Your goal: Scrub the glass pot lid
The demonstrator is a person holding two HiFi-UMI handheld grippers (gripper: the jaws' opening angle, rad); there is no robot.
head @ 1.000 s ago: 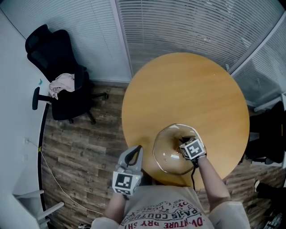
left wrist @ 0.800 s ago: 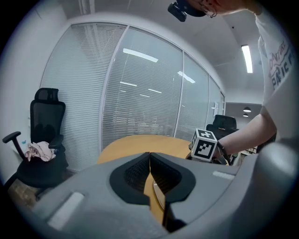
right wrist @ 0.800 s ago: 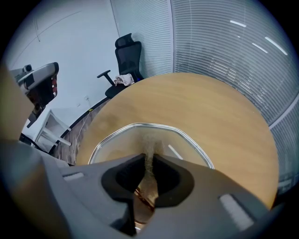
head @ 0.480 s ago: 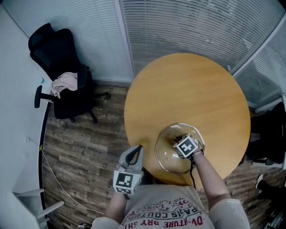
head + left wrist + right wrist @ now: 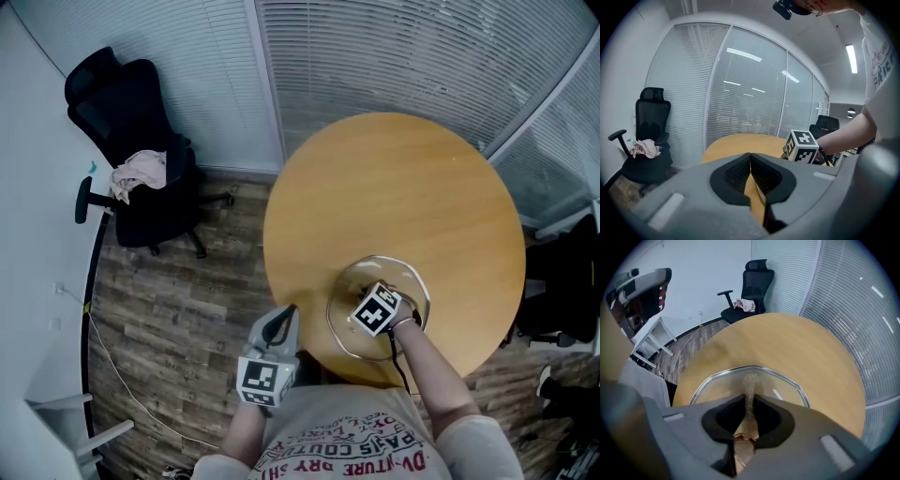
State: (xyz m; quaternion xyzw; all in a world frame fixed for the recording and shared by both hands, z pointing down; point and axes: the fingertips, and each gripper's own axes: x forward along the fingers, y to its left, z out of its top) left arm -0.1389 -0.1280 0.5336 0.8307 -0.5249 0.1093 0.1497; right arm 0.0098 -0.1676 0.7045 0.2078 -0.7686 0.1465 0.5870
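Note:
The glass pot lid [image 5: 349,330] with its metal rim lies flat on the round wooden table [image 5: 394,187], near the front edge. My right gripper [image 5: 382,298] is down on the lid, shut on a tan scrubbing pad. In the right gripper view the pad [image 5: 750,383] sticks out between the closed jaws of the right gripper [image 5: 750,398] and presses on the lid's glass [image 5: 717,387]. My left gripper [image 5: 284,319] hovers off the table's front left edge, shut and holding nothing. In the left gripper view the left gripper [image 5: 750,157] points across the table toward the right gripper's marker cube [image 5: 802,146].
A black office chair [image 5: 131,141] with a pale cloth [image 5: 139,173] on its seat stands on the wood floor at the left. Blinds cover the glass walls behind the table. A thin cable [image 5: 122,384] runs along the floor at the lower left.
My right gripper has slid leftward across the lid with the pad. The left gripper has stayed where it was.

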